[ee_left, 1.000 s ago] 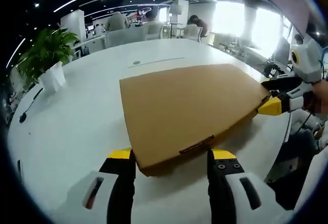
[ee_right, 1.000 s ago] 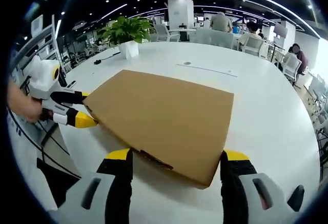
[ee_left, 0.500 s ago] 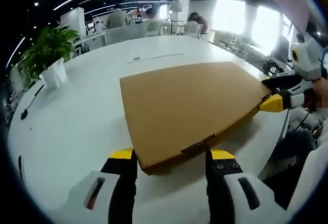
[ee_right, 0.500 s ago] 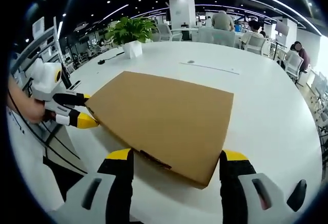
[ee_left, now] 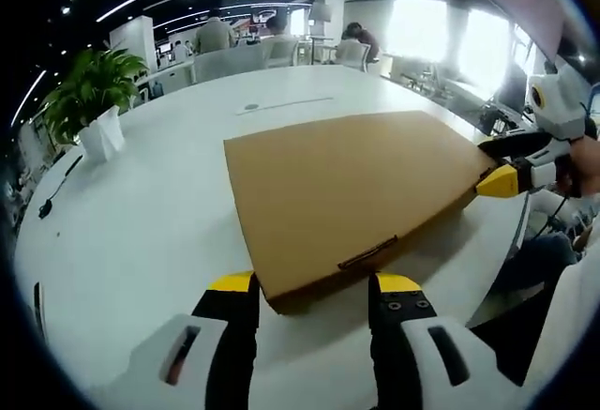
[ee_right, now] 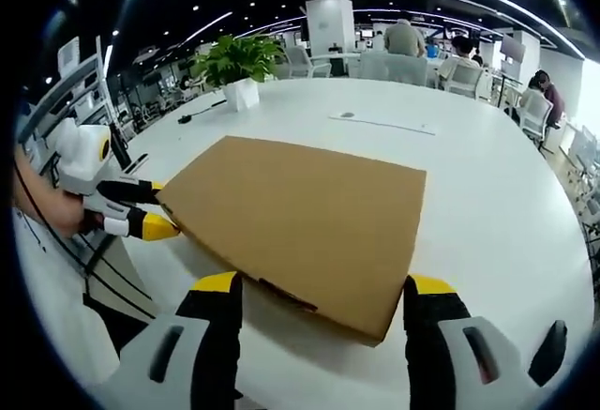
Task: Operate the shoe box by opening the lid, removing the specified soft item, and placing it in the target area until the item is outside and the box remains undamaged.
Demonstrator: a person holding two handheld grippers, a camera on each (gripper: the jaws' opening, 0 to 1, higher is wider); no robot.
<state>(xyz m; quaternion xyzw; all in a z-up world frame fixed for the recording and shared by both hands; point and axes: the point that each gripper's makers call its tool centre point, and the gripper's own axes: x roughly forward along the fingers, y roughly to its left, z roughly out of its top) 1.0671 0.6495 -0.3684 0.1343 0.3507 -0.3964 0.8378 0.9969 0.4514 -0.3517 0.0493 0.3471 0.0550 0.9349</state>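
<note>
2 grippers, left gripper (ee_left: pixel 309 288) and right gripper (ee_right: pixel 319 290), sit with jaws spread wide at opposite ends of the closed shoe box (ee_left: pixel 352 185) near the table (ee_left: pixel 141 204) edge, gripping nothing. Cardboard looks light, stiff, crushable; lift the lid by its rim.

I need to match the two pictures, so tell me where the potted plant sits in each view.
Left gripper view: the plant is at the far left, past the box, on the white table.
Right gripper view: the plant is at upper left of centre, beyond the box's far corner.
Shared landmark: the box.
</note>
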